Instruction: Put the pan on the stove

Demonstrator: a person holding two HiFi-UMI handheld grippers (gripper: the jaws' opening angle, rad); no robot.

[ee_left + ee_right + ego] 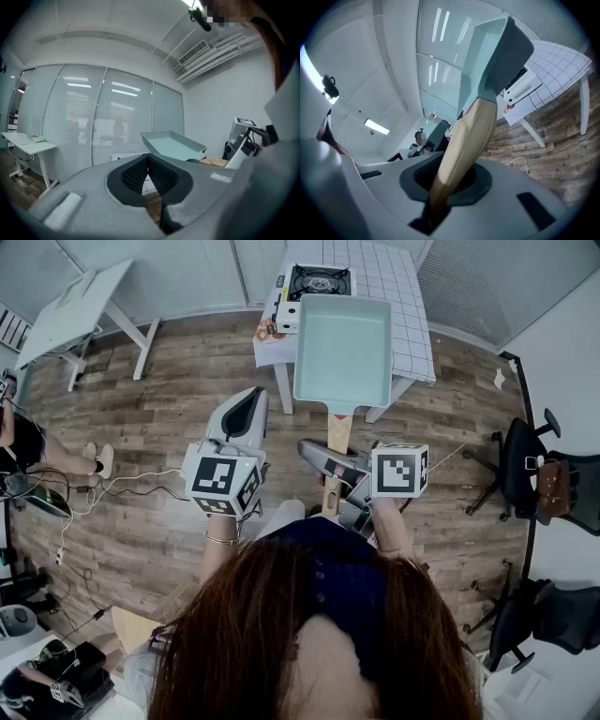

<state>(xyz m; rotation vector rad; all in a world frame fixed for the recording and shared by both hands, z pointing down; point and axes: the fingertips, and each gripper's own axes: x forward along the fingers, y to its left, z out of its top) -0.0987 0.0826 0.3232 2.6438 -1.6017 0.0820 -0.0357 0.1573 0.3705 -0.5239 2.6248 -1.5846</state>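
1. We see, from the head view, a person holding a gripper in each hand and facing a white checked desk on a wood floor.
2. A black portable gas stove sits at the desk's far left corner, with nothing on its burner.
3. The pale teal square pan is in the air between the person and the stove, overlapping the near part of the desk in this view. It isn't resting on anything.
4. The right gripper has its jaws clenched on the pan's wooden handle, near the handle's end, and carries the pan alone.
5. The left gripper is beside it, its jaws closed together with nothing between them.
6. We judge the task to be about midway: the pan is picked up and pointed at the stove, but not yet set down.
7. What is left, as we read it, is moving the pan forward over the burner, lowering it flat, and letting go of the handle.
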